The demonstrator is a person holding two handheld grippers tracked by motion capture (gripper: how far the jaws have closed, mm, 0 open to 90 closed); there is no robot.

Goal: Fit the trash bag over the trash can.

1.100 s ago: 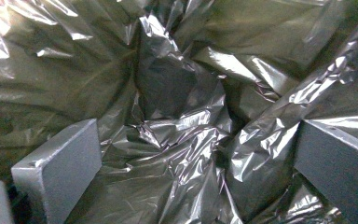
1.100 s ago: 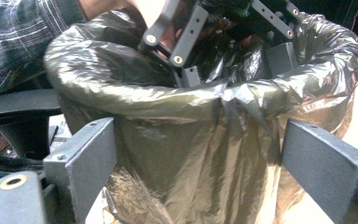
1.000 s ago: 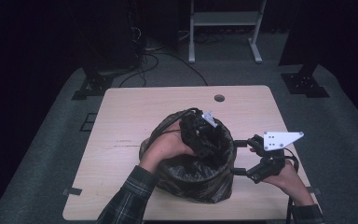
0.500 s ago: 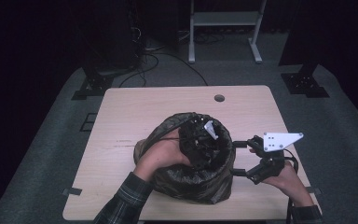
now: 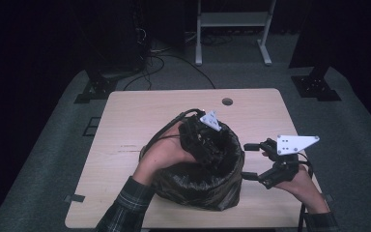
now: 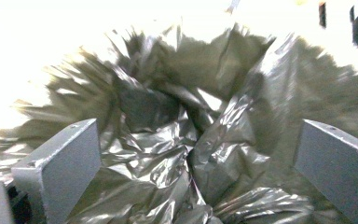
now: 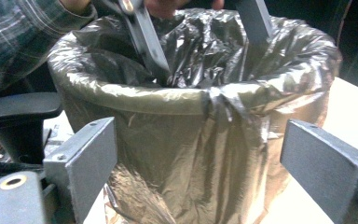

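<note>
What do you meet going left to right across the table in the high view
Plaid sleeve → left gripper reaching down into the bin → bag-lined bin → right gripper, jaws open beside the bin → the hand holding it.

High view: fixed above near table (image 5: 125, 111) edge, facing forward-down. Left gripper view: close, looking into lined bin (image 6: 177, 140). Right gripper view: close, level, from right. All share bin.
</note>
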